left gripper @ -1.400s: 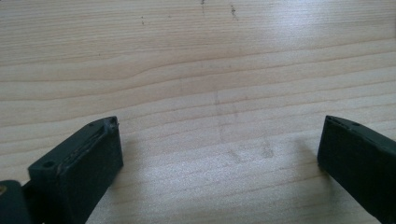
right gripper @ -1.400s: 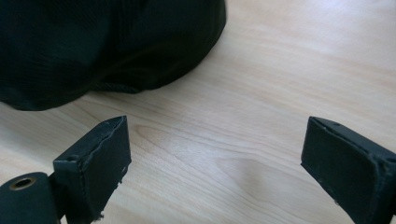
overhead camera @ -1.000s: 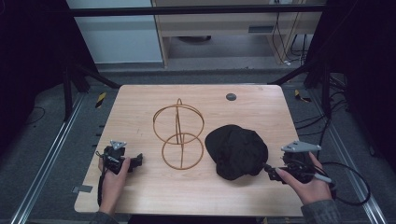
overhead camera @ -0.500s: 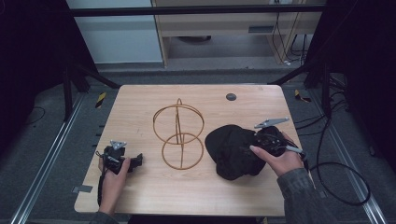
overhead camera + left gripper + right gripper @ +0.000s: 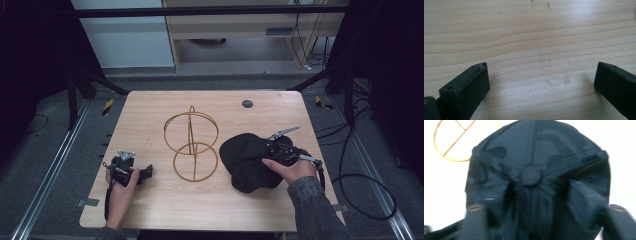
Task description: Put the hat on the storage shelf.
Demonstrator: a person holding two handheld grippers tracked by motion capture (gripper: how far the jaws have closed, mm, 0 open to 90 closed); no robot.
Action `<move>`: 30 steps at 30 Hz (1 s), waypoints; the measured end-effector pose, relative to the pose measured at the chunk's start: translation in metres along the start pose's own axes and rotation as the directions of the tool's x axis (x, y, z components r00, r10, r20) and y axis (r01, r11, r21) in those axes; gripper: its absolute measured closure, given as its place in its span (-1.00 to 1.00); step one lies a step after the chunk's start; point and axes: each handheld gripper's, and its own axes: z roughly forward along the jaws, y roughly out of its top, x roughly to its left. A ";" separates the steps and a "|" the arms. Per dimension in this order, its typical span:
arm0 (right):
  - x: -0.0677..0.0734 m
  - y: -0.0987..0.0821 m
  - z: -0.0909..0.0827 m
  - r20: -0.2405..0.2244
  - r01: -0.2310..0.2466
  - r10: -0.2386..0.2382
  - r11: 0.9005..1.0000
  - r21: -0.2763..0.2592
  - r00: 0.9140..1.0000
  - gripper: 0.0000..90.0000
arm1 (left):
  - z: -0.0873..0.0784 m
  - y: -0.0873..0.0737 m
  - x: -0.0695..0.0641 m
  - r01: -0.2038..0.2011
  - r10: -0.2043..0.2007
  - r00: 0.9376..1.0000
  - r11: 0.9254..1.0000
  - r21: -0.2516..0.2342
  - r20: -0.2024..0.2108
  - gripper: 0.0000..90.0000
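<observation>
A black cap [image 5: 245, 162] lies crown up on the wooden table [image 5: 150, 115], right of centre. My right gripper [image 5: 270, 150] hovers over its right side, held by a hand. In the right gripper view the cap [image 5: 531, 165] lies close below, its top button between the two blurred jaws; the right gripper [image 5: 531, 195] is open. A gold wire stand [image 5: 191, 145] of two rings stands at the table's middle. My left gripper [image 5: 142, 172] rests at the front left, and in its own view the left gripper [image 5: 541, 67] is wide open over bare wood.
A small dark disc [image 5: 247, 103] lies near the table's far edge. A ring of the gold stand [image 5: 449, 155] shows beyond the cap in the right gripper view. Cables trail off the table's right side. Dark frame legs flank the table.
My right gripper has moved from the table's front right corner leftward and forward, and now hangs over the cap. The left gripper has stayed put.
</observation>
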 end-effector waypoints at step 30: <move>-0.015 0.060 -0.054 -0.067 -0.011 0.007 0.998 -0.062 0.998 0.92 | 0.000 0.000 0.000 0.000 0.000 1.000 1.000 0.000 0.000 -1.00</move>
